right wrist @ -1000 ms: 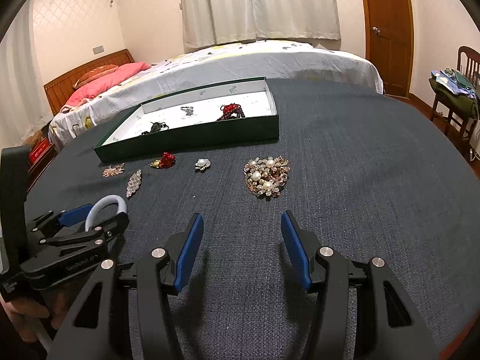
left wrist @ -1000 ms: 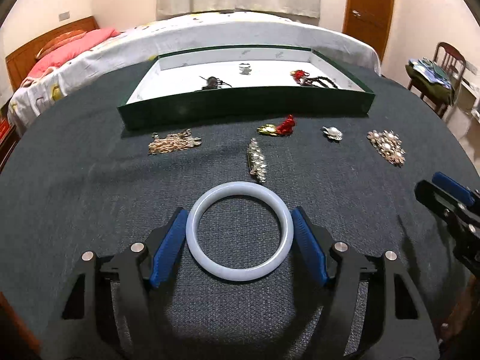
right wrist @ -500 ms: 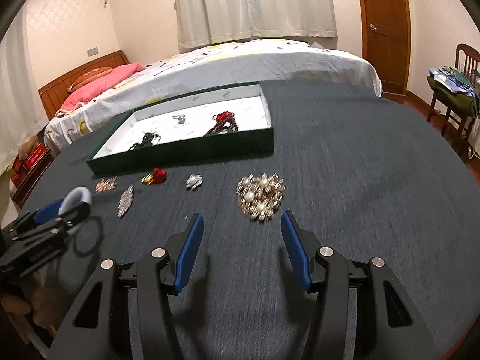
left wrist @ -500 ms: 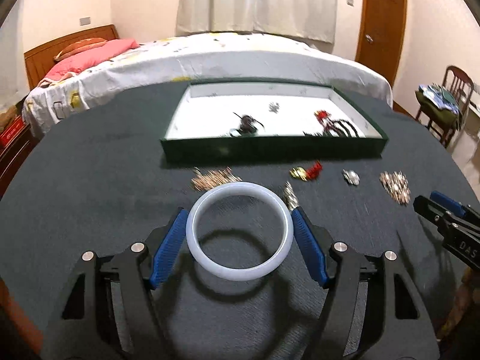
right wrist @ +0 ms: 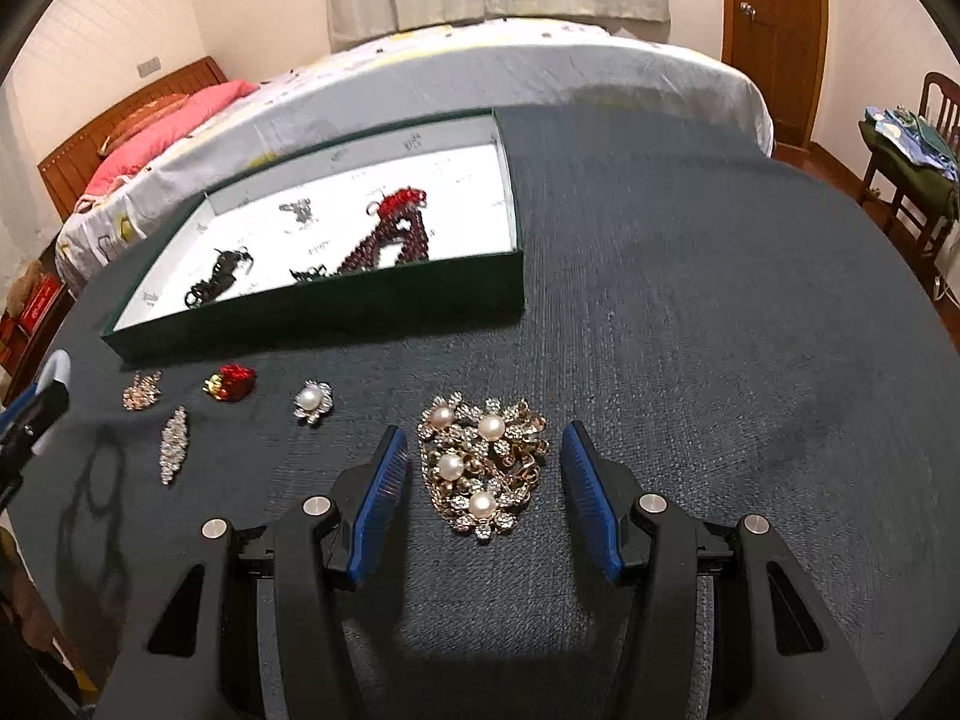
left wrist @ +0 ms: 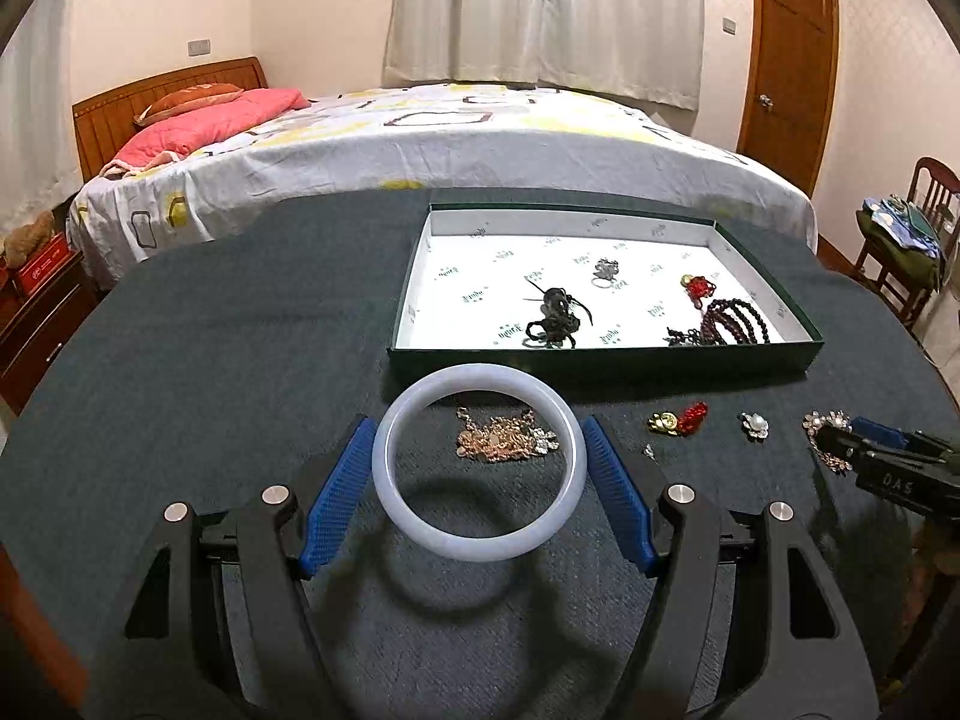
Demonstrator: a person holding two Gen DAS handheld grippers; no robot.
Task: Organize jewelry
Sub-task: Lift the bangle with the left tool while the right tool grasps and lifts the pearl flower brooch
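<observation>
Slippage is the main risk: the left gripper (left wrist: 479,483) pinches the smooth white round bangle (left wrist: 479,462) by its rim above the desk (left wrist: 210,360), the green white-lined tray (left wrist: 600,357) at 12 o'clock, while the right gripper (right wrist: 480,483) fingers (right wrist: 379,495) spread astride the gold pearl brooch (right wrist: 483,462).

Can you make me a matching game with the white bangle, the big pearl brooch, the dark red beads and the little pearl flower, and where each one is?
Things:
1. white bangle
2. big pearl brooch
3. dark red beads
4. little pearl flower

Places:
A. inside the green box
B. on the cloth, between the open right gripper fingers
C. gripped in the left gripper, above the cloth
D. alone on the cloth, in front of the box

Pairs: 1-C, 2-B, 3-A, 4-D
</observation>
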